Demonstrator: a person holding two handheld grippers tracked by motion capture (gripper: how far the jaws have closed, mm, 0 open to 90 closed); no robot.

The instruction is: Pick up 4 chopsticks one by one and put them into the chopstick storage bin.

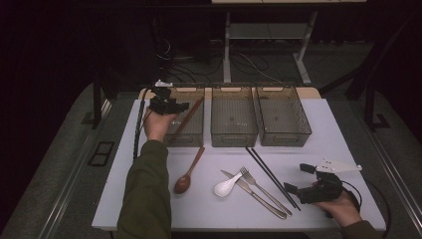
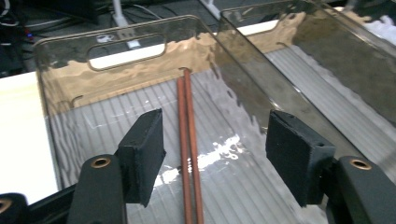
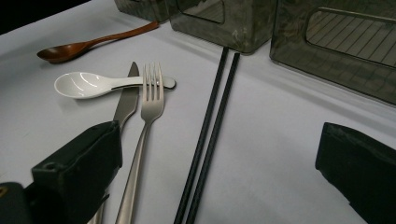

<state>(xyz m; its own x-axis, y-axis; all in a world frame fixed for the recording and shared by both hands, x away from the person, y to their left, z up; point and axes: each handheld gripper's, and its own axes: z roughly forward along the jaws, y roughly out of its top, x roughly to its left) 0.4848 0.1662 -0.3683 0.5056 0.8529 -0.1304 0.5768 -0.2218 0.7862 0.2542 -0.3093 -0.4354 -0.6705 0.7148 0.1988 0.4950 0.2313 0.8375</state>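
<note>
Open jaws, thin reddish-brown chopsticks (image 2: 188, 140), paired

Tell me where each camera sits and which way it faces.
High view: above the person's side, looking forward and down on the table; both forearms and hands show, left hand-held gripper over the left bin.
Left gripper view: on that gripper, looking into the bin at brown chopsticks; its open jaws show.
Right gripper view: on the right hand-held gripper, looking across the table at fork and black chopsticks; its open jaws show.
Shared: high and left views both show the brown chopsticks.
</note>
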